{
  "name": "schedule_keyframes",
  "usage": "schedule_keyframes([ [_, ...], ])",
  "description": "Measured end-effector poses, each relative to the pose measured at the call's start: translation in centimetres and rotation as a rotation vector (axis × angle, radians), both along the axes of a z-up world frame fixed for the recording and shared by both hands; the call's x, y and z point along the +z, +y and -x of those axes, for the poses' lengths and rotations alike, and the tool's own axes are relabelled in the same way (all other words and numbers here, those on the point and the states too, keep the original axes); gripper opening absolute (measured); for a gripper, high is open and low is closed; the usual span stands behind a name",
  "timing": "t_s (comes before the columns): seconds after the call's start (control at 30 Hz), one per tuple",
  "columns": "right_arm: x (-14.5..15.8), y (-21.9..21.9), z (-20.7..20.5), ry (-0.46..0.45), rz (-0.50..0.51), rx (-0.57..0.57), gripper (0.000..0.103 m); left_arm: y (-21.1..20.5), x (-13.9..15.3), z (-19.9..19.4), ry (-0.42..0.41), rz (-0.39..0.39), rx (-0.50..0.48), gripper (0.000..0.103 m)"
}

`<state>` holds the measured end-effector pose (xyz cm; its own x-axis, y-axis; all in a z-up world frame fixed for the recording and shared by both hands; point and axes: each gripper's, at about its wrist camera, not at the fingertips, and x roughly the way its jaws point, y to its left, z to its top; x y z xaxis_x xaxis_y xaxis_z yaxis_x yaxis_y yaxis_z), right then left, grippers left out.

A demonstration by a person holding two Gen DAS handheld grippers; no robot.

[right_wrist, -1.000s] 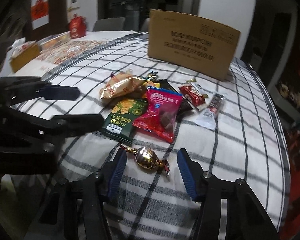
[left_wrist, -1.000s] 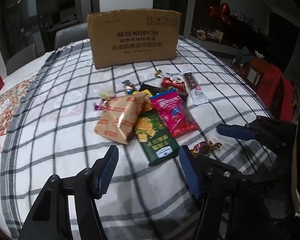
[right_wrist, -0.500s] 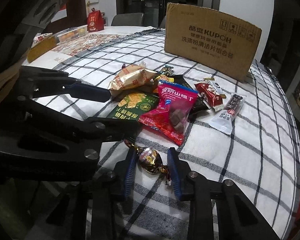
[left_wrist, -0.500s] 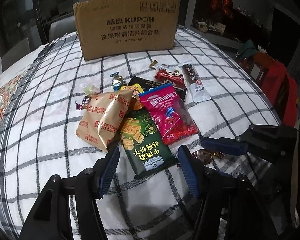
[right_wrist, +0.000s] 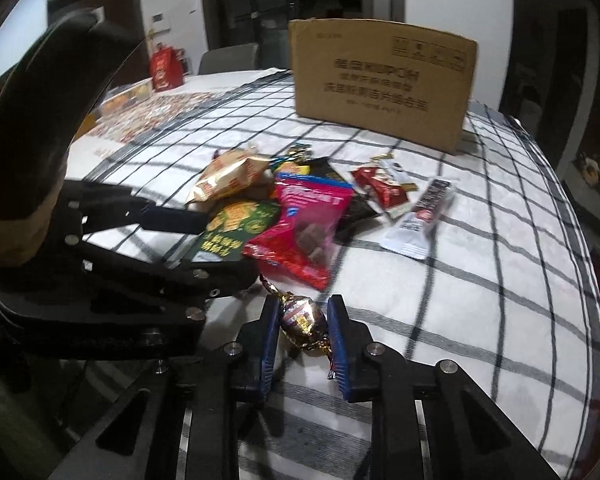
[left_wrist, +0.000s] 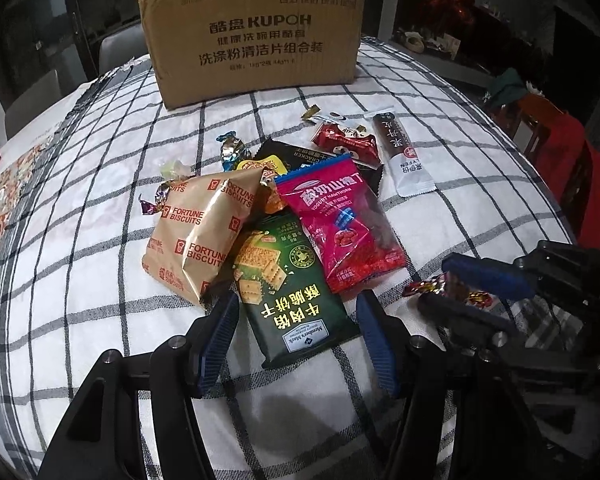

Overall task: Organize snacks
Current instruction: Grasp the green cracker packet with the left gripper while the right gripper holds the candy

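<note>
1. Snack pile (left_wrist: 284, 236) crowds the desk's (left_wrist: 80, 320) middle.
2. Box (left_wrist: 252, 36) blocks the far side.
3. Bare checked cloth lies left of the pile and near the front edge.

Black cracker packet (left_wrist: 296, 156) mostly hidden beneath pink hawthorn bag (left_wrist: 340, 224)

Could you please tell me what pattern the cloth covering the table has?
The tablecloth is white with a dark grid check; the left wrist view shows it best.
</note>
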<state>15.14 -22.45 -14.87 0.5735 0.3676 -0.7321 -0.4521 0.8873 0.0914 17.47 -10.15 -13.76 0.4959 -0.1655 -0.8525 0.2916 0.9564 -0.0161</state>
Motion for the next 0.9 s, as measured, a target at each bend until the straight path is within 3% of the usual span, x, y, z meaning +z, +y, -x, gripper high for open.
schedule_keyframes([
  [0.2,0.3,-0.3,-0.1,0.007,-0.024,-0.033,0.025,0.5,0.1,0.0,0.011,0.030,0.010,0.049],
  [0.67,2.3,-0.2,1.8,-0.016,-0.056,-0.092,0.025,1.4,2.8,2.7,-0.056,0.073,-0.014,0.041],
  [0.73,2.7,-0.2,2.1,-0.023,-0.060,-0.102,0.025,1.5,3.2,3.1,-0.072,0.079,-0.023,0.011],
  [0.77,2.9,-0.2,2.1,-0.025,-0.063,-0.106,0.025,1.6,3.3,3.2,-0.064,0.092,-0.032,0.004],
  [0.9,3.4,-0.1,2.6,-0.043,-0.057,-0.118,0.025,1.8,2.7,3.4,-0.022,0.124,-0.028,0.004],
])
